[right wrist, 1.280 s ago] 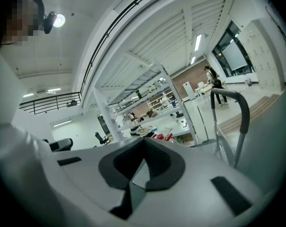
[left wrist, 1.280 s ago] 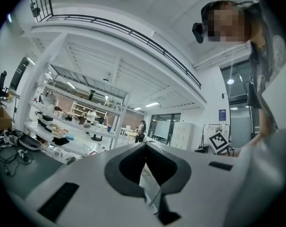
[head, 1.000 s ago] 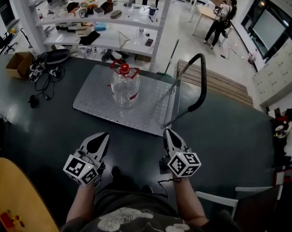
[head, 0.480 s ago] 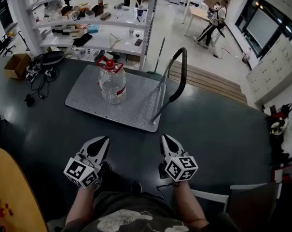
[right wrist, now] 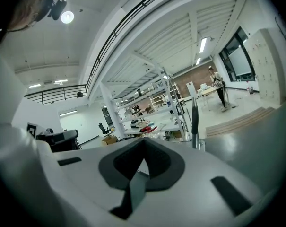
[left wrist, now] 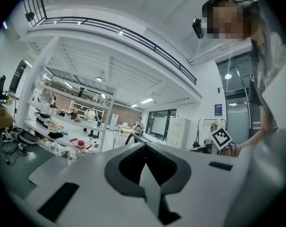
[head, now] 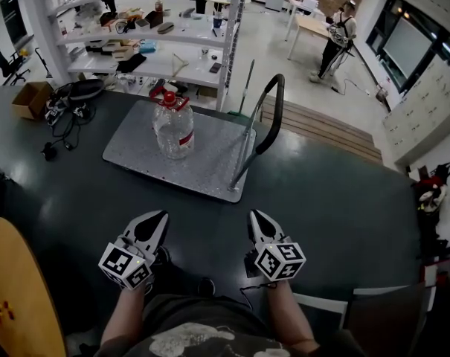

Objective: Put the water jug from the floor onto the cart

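A clear water jug with a red cap and red handle stands upright on the grey platform cart, toward its far left part. The cart's black push handle rises at its right end. My left gripper and right gripper hang low over the dark floor, well short of the cart, both shut and empty. In the left gripper view the jug shows small at the left past the shut left gripper. The right gripper view shows the shut right gripper and the cart handle beyond.
White shelving full of small items stands behind the cart. Cables and a cardboard box lie at far left. A yellow round surface is at lower left, wooden steps behind the cart handle. A person stands far off.
Both grippers and the view have drawn back from the cart. The jug stays upright on the cart, and the jaws stay shut.
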`<action>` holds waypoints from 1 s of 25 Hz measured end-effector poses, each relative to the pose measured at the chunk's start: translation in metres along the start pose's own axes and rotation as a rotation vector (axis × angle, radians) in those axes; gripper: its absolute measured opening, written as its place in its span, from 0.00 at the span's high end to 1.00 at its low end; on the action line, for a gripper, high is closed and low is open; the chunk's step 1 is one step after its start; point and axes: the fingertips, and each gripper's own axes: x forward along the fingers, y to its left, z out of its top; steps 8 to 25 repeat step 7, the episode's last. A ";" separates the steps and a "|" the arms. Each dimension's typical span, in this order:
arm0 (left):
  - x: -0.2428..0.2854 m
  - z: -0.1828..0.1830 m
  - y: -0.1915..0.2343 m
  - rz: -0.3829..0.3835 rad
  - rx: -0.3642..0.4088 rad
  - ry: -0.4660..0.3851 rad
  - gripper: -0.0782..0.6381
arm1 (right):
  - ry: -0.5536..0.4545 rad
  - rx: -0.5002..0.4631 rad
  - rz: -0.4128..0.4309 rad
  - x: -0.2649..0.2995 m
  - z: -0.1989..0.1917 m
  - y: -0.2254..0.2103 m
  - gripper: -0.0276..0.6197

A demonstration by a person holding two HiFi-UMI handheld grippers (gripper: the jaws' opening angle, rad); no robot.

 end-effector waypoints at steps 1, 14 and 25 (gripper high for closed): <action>-0.001 0.000 -0.003 0.000 0.005 -0.003 0.88 | -0.007 0.009 0.006 -0.002 0.000 0.000 0.97; -0.004 -0.007 -0.019 0.000 0.016 0.004 0.88 | -0.004 -0.044 0.047 -0.002 -0.004 0.012 0.97; -0.004 -0.007 -0.019 0.000 0.016 0.004 0.88 | -0.004 -0.044 0.047 -0.002 -0.004 0.012 0.97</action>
